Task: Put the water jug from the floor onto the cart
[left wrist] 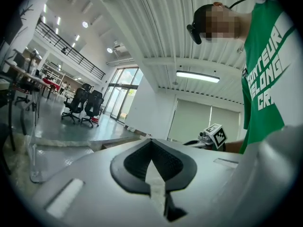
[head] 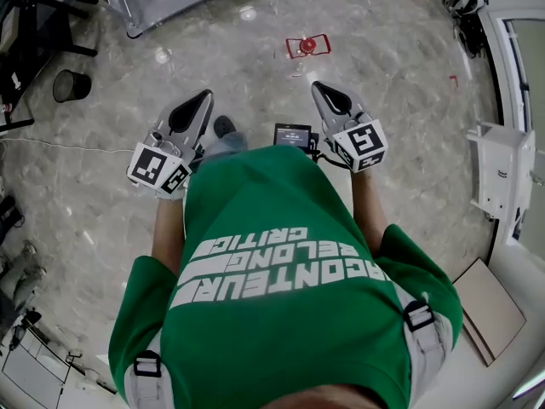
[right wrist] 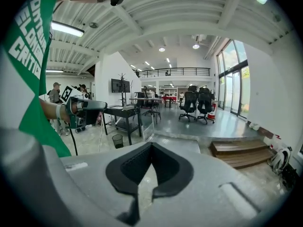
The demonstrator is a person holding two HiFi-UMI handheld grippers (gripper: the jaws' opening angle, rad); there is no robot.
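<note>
Nothing looks done yet: the left gripper (head: pixel 205 97) and right gripper (head: pixel 318 87), both closed empty, hang ahead of the green shirt (head: pixel 281 271), and no water jug shows anywhere.

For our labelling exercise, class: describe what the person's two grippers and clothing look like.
The left gripper and right gripper are both light grey shells that taper to a point, with black pads lining the inside. Each carries a white cube printed with black square markers. The person wears a green short-sleeved T-shirt with white lettering.
</note>
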